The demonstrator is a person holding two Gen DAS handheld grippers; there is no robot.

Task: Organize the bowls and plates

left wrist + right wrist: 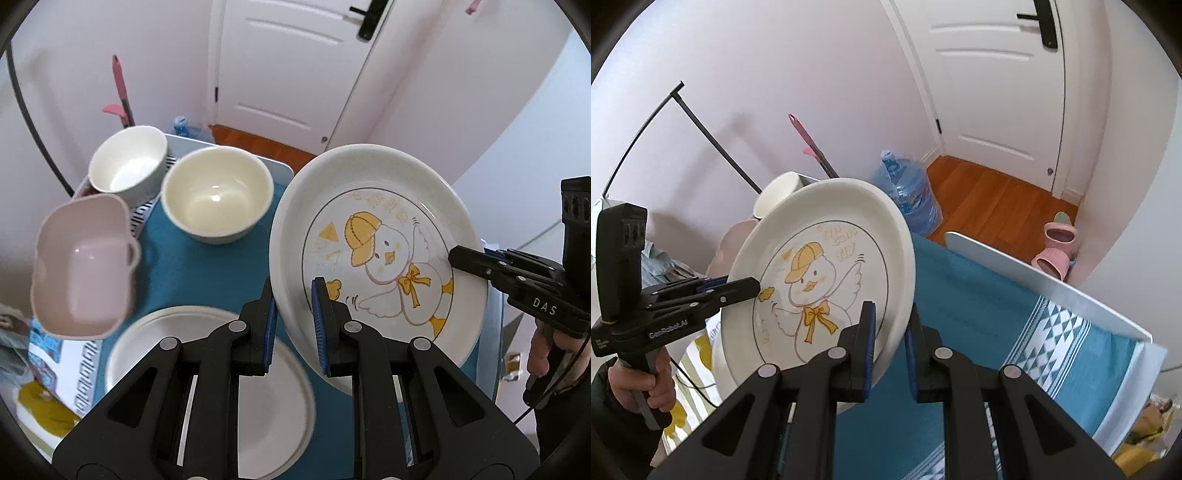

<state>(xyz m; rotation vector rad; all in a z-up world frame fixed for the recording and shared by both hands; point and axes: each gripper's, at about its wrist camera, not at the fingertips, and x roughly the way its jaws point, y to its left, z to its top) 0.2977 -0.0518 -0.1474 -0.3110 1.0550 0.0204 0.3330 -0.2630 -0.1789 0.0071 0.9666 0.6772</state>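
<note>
A white plate with a yellow-capped duck drawing [388, 236] [827, 273] hangs tilted above the teal-covered table [207, 273]. My left gripper [294, 295] is shut on its near rim. My right gripper [891, 317] is shut on the opposite rim, and in the left wrist view its tip [456, 256] shows at the plate's right edge. In the right wrist view the left gripper's tip [755, 286] bites the plate's left edge. Below lie a plain white plate [207, 369], a cream bowl [218, 199], a white bowl [129, 162] and a pink square bowl [83, 266].
A blue water jug [908, 192] stands on the wooden floor beyond the table, with pink slippers [1056, 247] by the wall. A white raised board [1034, 280] edges the table's far side. A pink-handled mop [120, 88] leans against the wall beside a white door [295, 66].
</note>
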